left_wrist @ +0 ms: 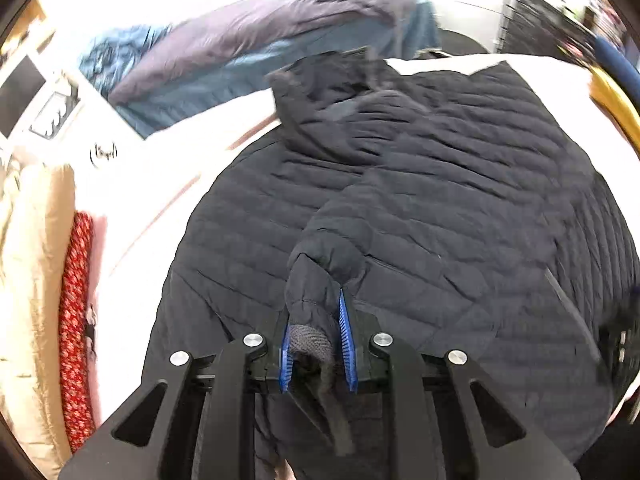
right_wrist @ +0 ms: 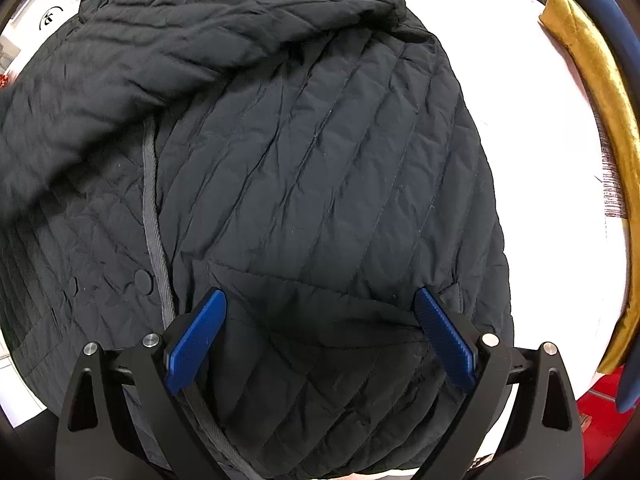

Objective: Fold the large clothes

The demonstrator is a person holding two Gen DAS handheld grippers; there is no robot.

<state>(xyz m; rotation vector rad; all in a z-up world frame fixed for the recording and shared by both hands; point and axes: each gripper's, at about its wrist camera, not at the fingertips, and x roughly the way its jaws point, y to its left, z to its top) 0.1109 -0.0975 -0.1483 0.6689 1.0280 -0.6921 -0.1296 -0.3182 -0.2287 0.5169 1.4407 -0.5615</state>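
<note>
Jacket (left_wrist: pixel 440 184) lies spread on my white worktop (left_wrist: pixel 168 184); my left claw (left_wrist: pixel 316 344) grips its sleeve cuff (left_wrist: pixel 312 344), my right claw (right_wrist: pixel 320 340) hangs released above it.

- From my left wrist view, the sleeve cuff (left_wrist: pixel 310 344) vanishes between the blue pads (left_wrist: pixel 345 340), so I can't see its end.
- The far blue-and-purple garment (left_wrist: pixel 256 52) is smeared by motion blur; I can't tell what kind it is.
- The jacket (right_wrist: pixel 320 160) runs off the right wrist view's bottom edge.
- The gold cloth (right_wrist: pixel 600 128) is cut off by the lens rim.
</note>
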